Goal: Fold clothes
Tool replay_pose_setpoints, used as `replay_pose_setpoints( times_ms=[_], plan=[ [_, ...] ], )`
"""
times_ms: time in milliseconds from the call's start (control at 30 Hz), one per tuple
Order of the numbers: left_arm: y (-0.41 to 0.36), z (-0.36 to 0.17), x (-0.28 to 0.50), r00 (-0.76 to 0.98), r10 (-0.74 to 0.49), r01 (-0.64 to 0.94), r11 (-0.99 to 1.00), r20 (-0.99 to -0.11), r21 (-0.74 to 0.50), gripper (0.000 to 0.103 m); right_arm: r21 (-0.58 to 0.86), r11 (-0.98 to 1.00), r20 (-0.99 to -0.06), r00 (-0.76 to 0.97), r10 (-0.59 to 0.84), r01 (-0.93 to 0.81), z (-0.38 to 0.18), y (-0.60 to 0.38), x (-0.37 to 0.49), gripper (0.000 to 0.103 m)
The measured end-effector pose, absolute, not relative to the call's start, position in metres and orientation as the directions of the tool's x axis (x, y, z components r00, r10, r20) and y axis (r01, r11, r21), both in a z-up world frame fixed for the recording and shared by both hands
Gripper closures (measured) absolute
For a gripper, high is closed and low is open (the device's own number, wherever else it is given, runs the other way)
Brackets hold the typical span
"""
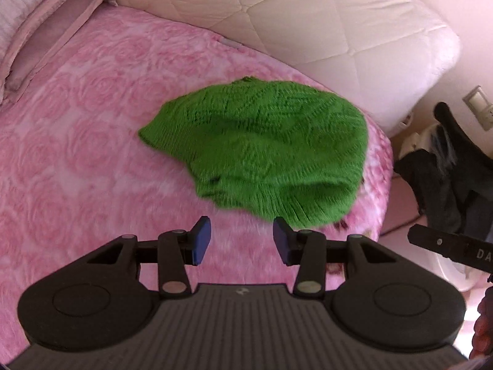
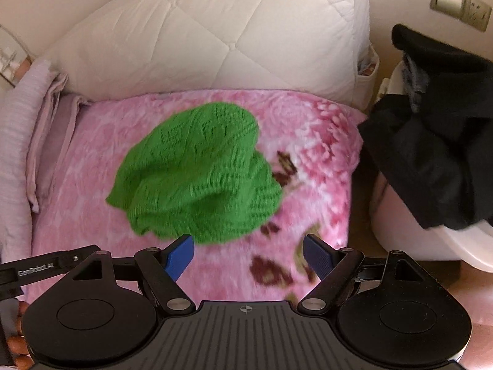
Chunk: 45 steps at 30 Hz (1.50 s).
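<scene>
Lying bunched on the pink rose-patterned blanket of the bed: one green knitted garment, crumpled, near the blanket's corner. Left gripper: blue pads apart, empty, poised just short of the garment's near edge. Right gripper: blue pads spread wide, empty, likewise near the garment. White quilted duvet behind. Dark clothing heaped on a white container beside the bed.

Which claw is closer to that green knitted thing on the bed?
Right, narrowly. The right claw has one fingertip at the green knit edge; the left claw sits just short of it. Both open.
</scene>
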<state>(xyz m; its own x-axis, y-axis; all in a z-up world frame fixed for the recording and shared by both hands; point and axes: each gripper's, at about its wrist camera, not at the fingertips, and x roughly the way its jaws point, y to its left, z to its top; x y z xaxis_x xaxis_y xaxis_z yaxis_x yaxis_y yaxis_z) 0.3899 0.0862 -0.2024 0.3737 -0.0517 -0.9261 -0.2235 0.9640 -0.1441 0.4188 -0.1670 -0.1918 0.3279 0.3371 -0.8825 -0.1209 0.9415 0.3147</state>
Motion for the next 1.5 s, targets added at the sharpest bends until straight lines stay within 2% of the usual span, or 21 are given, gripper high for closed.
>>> replay_pose_setpoints(
  times_ms=[500,600,667,733,767,800,833,867,900,933,967,1233,1500],
  plan=[
    [0.093,-0.276,0.481,0.321,-0.074,-0.329,0.926,-0.944,-0.185,0.06,0.524,0.849,-0.815,0.327,0.479,0.063,-0.257,-0.156,0.506,0.021],
    [0.091,-0.297,0.495,0.289,-0.062,-0.343,0.925,-0.955,-0.163,0.055,0.522,0.847,-0.821,0.332,0.465,0.104,-0.272,-0.152,0.516,0.021],
    [0.09,-0.307,0.499,0.299,-0.05,-0.348,0.924,-0.953,-0.157,0.043,0.513,0.849,-0.832,0.319,0.455,0.126,-0.285,-0.149,0.522,0.021],
    [0.09,-0.316,0.501,0.319,-0.052,-0.346,0.923,-0.946,-0.167,0.043,0.503,0.853,-0.843,0.298,0.447,0.142,-0.297,-0.146,0.528,0.021],
    [0.09,-0.319,0.501,0.324,-0.058,-0.348,0.921,-0.944,-0.176,0.044,0.502,0.853,-0.845,0.29,0.449,0.143,-0.301,-0.144,0.53,0.021],
    [0.091,-0.321,0.501,0.334,-0.067,-0.348,0.918,-0.94,-0.189,0.047,0.509,0.851,-0.841,0.289,0.458,0.133,-0.303,-0.143,0.53,0.028],
    [0.091,-0.321,0.5,0.343,-0.072,-0.342,0.919,-0.936,-0.197,0.055,0.515,0.848,-0.836,0.289,0.466,0.122,-0.304,-0.142,0.53,0.041],
    [0.09,-0.32,0.498,0.352,-0.068,-0.334,0.923,-0.933,-0.193,0.065,0.521,0.847,-0.832,0.288,0.474,0.11,-0.305,-0.14,0.53,0.07],
    [0.089,-0.317,0.496,0.363,-0.064,-0.32,0.928,-0.93,-0.188,0.07,0.51,0.856,-0.836,0.282,0.47,0.083,-0.303,-0.137,0.531,0.075],
    [0.088,-0.312,0.492,0.372,-0.061,-0.31,0.932,-0.926,-0.186,0.081,0.499,0.865,-0.84,0.278,0.467,0.055,-0.3,-0.133,0.531,0.081],
    [0.09,-0.307,0.488,0.382,-0.065,-0.313,0.93,-0.922,-0.195,0.088,0.492,0.871,-0.838,0.282,0.467,0.018,-0.293,-0.13,0.531,0.085],
    [0.121,-0.23,0.391,0.52,-0.049,-0.395,0.871,-0.853,-0.291,0.092,0.435,0.852,-0.802,0.305,0.514,-0.293,-0.219,-0.088,0.504,0.088],
    [0.16,-0.14,0.202,0.623,0.148,-0.585,0.74,-0.768,-0.332,0.095,0.437,0.618,-0.689,0.198,0.697,-0.653,-0.132,-0.005,0.406,0.089]
  ],
)
